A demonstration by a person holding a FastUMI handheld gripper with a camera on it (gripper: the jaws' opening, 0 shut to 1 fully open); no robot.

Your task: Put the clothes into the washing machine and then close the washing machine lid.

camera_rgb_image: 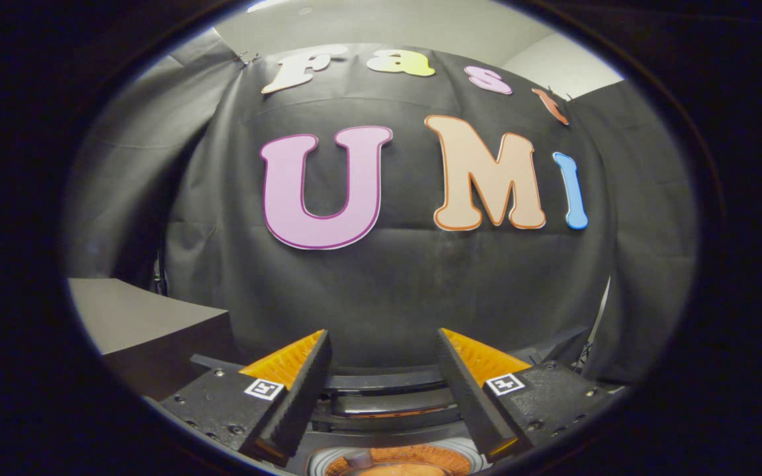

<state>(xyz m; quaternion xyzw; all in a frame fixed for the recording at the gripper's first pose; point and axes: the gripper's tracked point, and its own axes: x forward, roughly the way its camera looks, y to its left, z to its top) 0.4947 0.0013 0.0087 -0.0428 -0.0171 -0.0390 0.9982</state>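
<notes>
Right at the near end, the gripper (pixel 384 354) has its two fingers spread wide apart with nothing between them, so it's open and empty. Just below and between the fingers you can make out a round opening with an orange inside and a small grey knob in the middle, which I'd guess is the drum of the washing machine (pixel 394 461), seen from above; the dark curved bands just ahead of the fingers look like its rim or a raised lid (pixel 387 381), but I honestly can't tell which. No clothes that I can spot, and I can't say whether any are already in the drum. Off to the left, a bit further out, there's a grey tabletop (pixel 136 314) with a dark front edge. Beyond everything hangs the black cloth wall (pixel 387 291), with a pale ceiling above. My read: the gripper is pointed at the wall rather than down, so whichever step is in hand, tip it down first so the target sits between the fingers. If it's the lid, catch the edge squarely and lower it slowly rather than letting it drop.
</notes>
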